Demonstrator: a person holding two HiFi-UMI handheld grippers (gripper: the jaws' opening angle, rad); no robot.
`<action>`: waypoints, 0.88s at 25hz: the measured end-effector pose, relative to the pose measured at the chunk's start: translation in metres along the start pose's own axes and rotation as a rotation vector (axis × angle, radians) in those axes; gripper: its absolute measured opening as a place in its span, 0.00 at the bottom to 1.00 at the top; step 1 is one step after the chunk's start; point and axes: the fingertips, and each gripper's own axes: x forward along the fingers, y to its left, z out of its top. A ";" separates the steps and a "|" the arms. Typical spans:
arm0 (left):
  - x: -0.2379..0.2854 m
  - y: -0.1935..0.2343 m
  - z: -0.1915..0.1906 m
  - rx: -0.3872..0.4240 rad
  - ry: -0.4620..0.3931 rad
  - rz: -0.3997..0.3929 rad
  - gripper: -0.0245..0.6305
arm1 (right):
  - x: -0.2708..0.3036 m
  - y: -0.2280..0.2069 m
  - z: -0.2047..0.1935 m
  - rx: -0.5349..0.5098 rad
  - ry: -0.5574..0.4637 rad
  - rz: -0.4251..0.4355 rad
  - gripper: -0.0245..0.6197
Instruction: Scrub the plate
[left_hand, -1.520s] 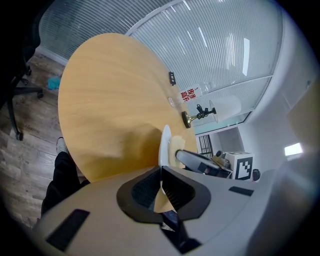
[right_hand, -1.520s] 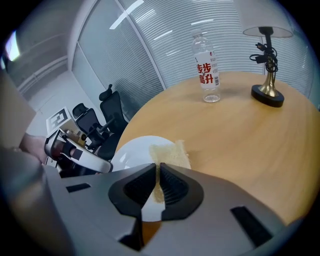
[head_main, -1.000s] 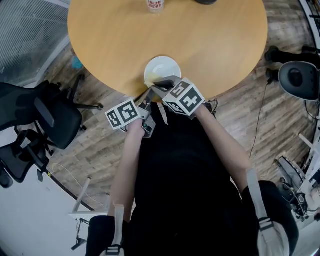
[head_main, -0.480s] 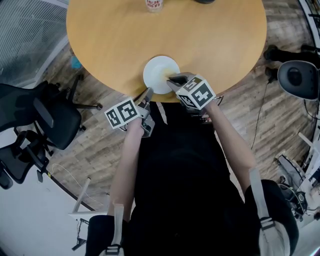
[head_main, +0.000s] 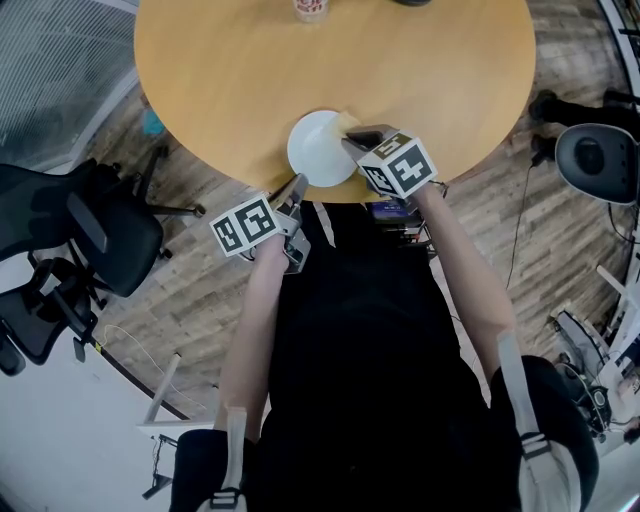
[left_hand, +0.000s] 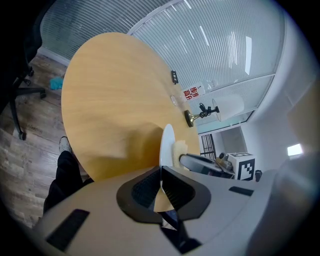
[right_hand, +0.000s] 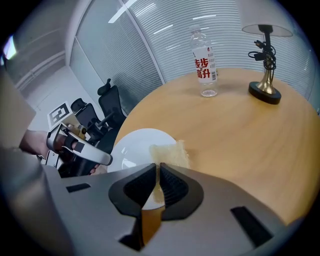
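Nearest you, your left gripper (left_hand: 160, 172) is pinched onto the near rim of the white plate (head_main: 315, 148), which sits at the near edge of the round table (head_main: 230, 80). Your right gripper (right_hand: 156, 168) is clamped on a yellowish pad (right_hand: 170, 151), probably a sponge, lying over the plate's right edge. Beyond stand a bottle (right_hand: 204, 62) and a lamp (right_hand: 265, 55).

White round plate (head_main: 318, 148) – at table (head_main: 430, 80) edge; yellowish sponge (right_hand: 171, 151) on its rim.
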 end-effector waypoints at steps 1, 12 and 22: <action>0.000 0.000 0.000 0.004 0.001 0.001 0.07 | 0.003 0.004 0.003 -0.001 -0.005 0.004 0.09; 0.000 0.000 -0.002 0.051 0.014 0.027 0.07 | 0.024 0.072 0.043 -0.015 -0.060 0.153 0.09; 0.001 -0.002 0.001 0.040 0.002 0.029 0.07 | 0.020 0.067 0.018 -0.005 -0.044 0.144 0.09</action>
